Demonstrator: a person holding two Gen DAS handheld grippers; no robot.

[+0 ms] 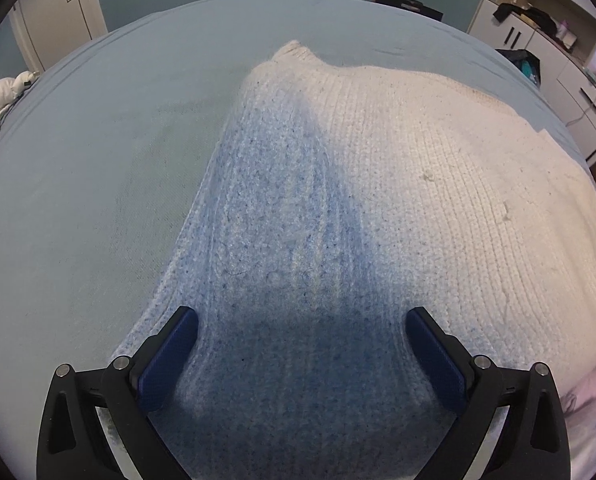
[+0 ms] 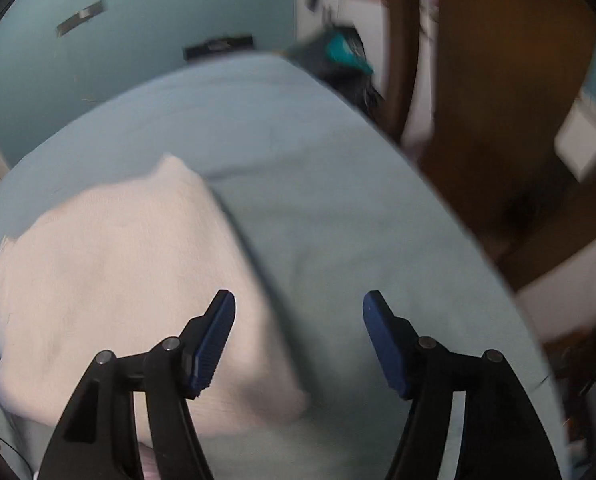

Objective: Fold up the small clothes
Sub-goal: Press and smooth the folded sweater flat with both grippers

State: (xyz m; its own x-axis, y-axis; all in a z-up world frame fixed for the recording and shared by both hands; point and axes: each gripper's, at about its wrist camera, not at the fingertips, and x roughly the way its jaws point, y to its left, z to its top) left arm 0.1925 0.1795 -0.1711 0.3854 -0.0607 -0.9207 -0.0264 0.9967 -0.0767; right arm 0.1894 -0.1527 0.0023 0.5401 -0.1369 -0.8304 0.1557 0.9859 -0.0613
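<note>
Left wrist view: the left gripper point(image 1: 302, 328) stands with its jaws spread wide, pinching nothing; between and beyond them lies a white knitted sweater point(image 1: 398, 184), spread on the pale blue bed sheet point(image 1: 89, 152); a long panel of it, probably a sleeve, runs from the jaws toward the far end and lies in shadow; the broad body of the knit spreads to the right; a small pink garment point(image 1: 590, 396) peeps out at the lower right edge, just beside the sweater; white cabinets point(image 1: 550, 60) stand well apart at the far right. To do the step well, I judge that the left jaws should close on the near edge of this panel with the whole thickness of the knit between the pads, not just a few loops; thick yarn slips and stretches, so a deep bite and a low, slow carry across the body would keep the fold straight.

Right wrist view: the picture is blurred; the right gripper point(image 2: 300, 340) is likewise spread and holds nothing; its left finger overlaps the sweater's point(image 2: 109, 280) right edge while its right finger is over bare sheet point(image 2: 358, 208); whether the fingers touch the cloth I cannot tell; wooden furniture point(image 2: 498, 100) stands beyond the bed. This gripper would do best, I think, to take the corner near it, so that both grips lift evenly.
</note>
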